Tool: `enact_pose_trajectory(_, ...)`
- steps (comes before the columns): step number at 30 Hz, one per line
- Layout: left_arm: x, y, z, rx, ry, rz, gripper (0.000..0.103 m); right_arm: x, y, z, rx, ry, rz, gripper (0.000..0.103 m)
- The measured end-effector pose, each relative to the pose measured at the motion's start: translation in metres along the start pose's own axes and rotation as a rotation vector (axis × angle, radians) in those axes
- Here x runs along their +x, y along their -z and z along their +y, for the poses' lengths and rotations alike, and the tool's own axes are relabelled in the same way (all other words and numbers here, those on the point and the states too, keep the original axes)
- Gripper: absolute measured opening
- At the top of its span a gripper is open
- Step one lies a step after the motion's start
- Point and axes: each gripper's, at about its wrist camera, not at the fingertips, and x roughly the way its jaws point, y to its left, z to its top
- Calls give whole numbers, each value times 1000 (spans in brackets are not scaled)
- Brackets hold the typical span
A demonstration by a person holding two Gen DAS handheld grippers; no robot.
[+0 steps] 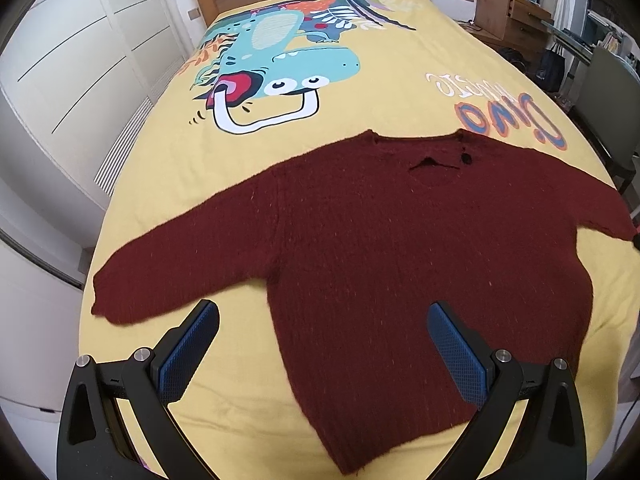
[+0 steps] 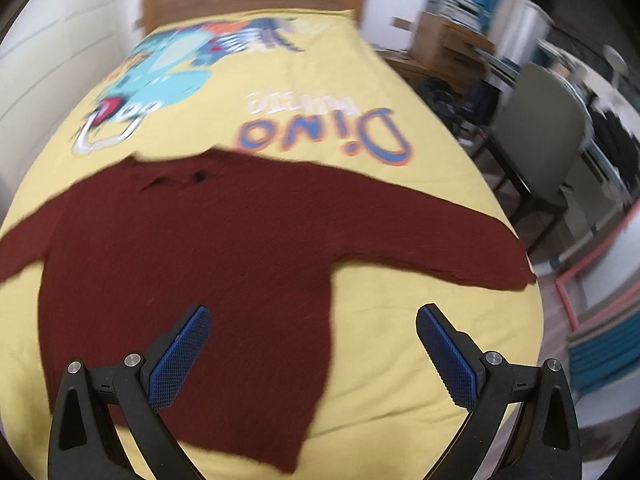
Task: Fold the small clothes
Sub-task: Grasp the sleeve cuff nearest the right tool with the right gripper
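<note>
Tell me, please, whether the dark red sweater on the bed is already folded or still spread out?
Spread out. The sweater lies flat on the yellow bedspread, both sleeves stretched sideways, no fold visible.

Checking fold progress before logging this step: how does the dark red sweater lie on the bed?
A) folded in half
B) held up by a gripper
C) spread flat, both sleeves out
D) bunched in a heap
C: the sweater lies flat on the yellow bedspread, both sleeves extended, both grippers open and empty.

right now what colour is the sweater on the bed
Dark maroon red, plain knit sweater with no print; sharpest in the left wrist view.
</note>
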Motion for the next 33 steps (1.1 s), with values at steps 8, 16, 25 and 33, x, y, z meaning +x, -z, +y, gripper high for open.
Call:
enact_pose_trajectory(8, 29, -19, -7, -3, -6, 32, 102, 84, -26, -121, 226, 109, 81, 103)
enact_pose_trajectory(16, 67, -19, -6, -8, -10, 141, 102, 170, -7, -230, 492, 171, 217, 103)
enact_pose_trajectory(25, 87, -16, 6, -62, -32, 193, 102, 228, 9, -288, 758, 132, 280, 103)
enact_pose_trajectory(33, 93, -8, 10, -64, -39, 206, 102, 240, -11, -284, 780, 132, 284, 44)
